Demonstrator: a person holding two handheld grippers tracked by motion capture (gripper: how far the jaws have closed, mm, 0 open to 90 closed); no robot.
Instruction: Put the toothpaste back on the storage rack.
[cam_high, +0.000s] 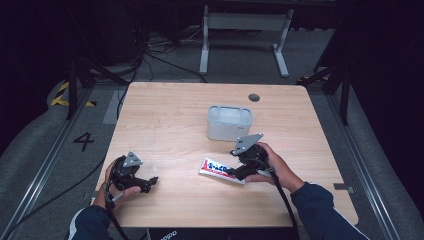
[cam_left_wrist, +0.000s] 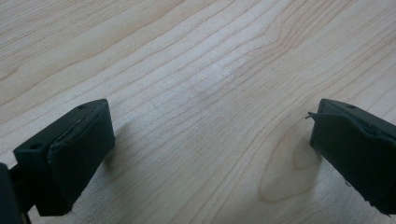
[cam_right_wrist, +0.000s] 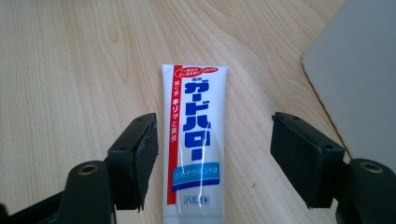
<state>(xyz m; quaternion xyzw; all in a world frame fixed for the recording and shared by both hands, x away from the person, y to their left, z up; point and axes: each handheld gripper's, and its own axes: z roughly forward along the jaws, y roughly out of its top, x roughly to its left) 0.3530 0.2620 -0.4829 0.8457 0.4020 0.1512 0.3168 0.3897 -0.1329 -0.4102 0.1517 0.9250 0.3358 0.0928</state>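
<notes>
On the table (cam_high: 165, 115), with a grey bin (cam_high: 229, 122) behind, the tube (cam_right_wrist: 196, 140) lies flat near the front edge between the right gripper's (cam_right_wrist: 215, 154) parted jaws, seemingly mid-approach and needing only to close, while the left gripper (cam_left_wrist: 210, 149) idles agape over bare wood.

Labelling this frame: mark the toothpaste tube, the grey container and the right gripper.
toothpaste tube (cam_right_wrist: 195, 140), right gripper view, middle of its printed face.
grey container (cam_high: 229, 130), high view, its front wall.
right gripper (cam_right_wrist: 212, 156), right gripper view, midway between its open jaws.
</notes>
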